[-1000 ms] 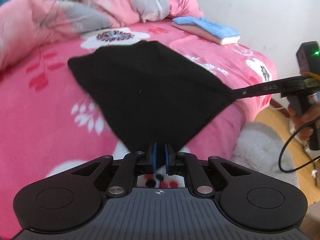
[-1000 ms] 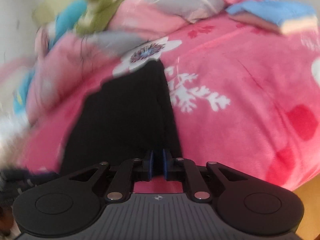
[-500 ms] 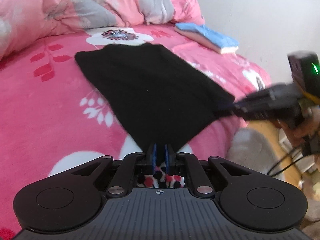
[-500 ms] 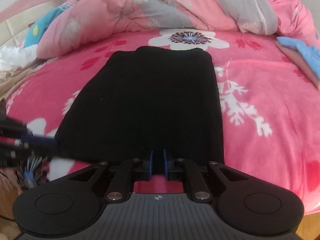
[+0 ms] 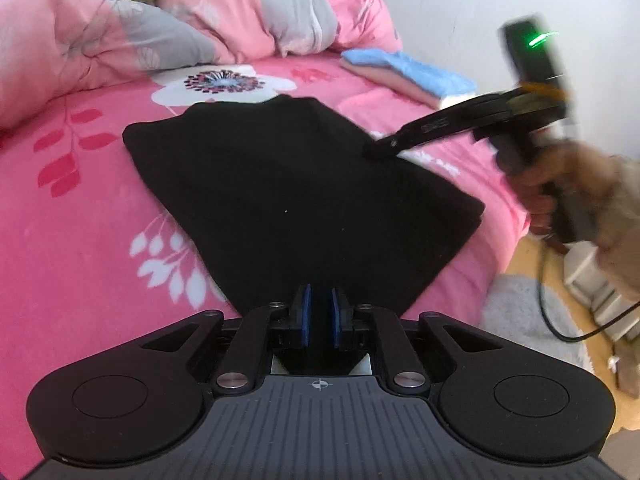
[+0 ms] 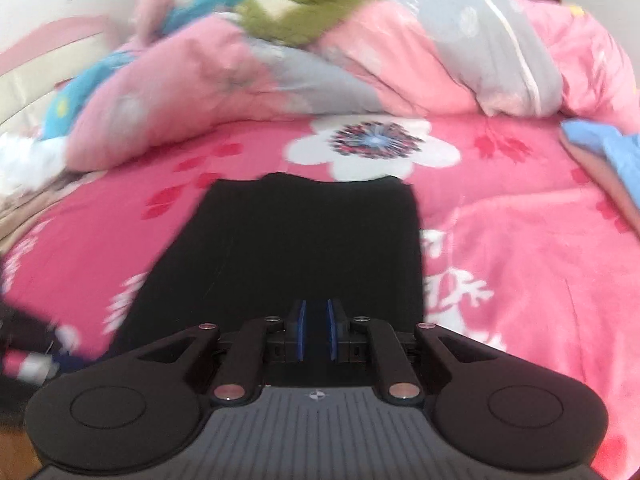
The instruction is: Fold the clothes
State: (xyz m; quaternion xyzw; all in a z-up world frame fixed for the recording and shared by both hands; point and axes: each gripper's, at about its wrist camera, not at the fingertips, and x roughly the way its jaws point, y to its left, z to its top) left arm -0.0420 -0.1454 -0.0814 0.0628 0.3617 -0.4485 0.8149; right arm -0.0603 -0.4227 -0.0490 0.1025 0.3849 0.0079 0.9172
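A: Where's the left gripper (image 5: 319,316)?
B: Fingers narrow, black garment (image 5: 288,200) between them, flat on the pink bed (image 5: 80,208).
A: Right gripper (image 6: 314,330)?
B: Narrow too, over the cloth; grip, can't tell. Folded blue clothes (image 5: 408,70) beyond.

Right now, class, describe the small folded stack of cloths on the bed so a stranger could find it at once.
Start at the pink floral bedspread and go past the black garment toward the white wall. The folded stack sits beside the rumpled quilt: light blue cloth on top, pink beneath.
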